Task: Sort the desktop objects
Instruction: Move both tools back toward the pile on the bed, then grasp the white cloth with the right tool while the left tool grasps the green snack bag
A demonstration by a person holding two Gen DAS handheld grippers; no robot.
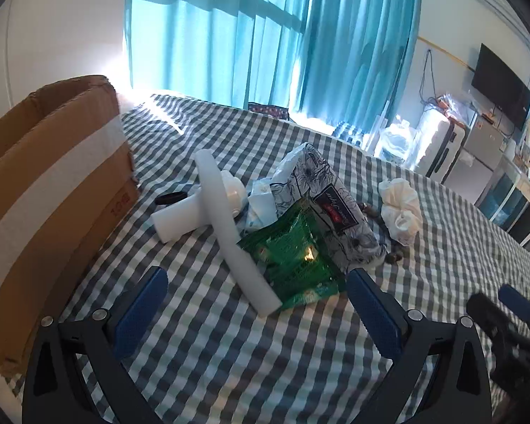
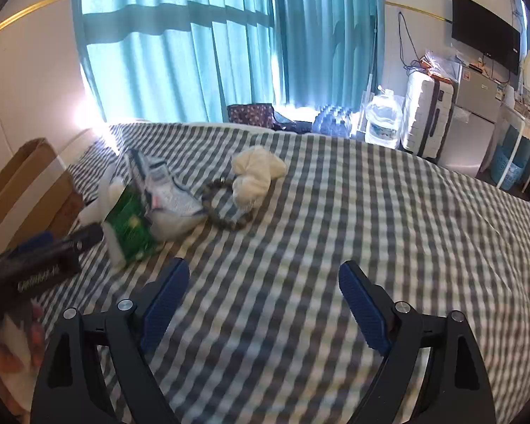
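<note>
Surface: we see a wide surface covered with a grey-and-white checked cloth; all the task's things lie on it, in one loose heap near its left side.

Box: a large brown cardboard box with a white tape band stands open at the left edge of the cloth, near the heap but apart from it.

Left gripper: our black left gripper with blue pads hangs low over the cloth with its fingers wide apart and nothing between them; the near end of the foam tube lies just in front of the gap.

Right gripper: our black right gripper with blue pads is also spread apart and holds nothing; only bare checked cloth lies before it, and the heap is well to its left.

Foam tubes: a long white foam tube lies across a shorter white foam tube.

Tissue pack: a soft black-and-white flower-printed pack lies in the middle of the heap.

Green packet: a shiny green foil packet leans on the pack and touches the long tube.

White cloth: a crumpled cream-white cloth lies to the right of the pack.

Bracelet: a dark beaded bracelet lies between the pack and the white cloth, touching the cloth.

Ring: a small black ring lies beside the box, behind the short tube.
</note>
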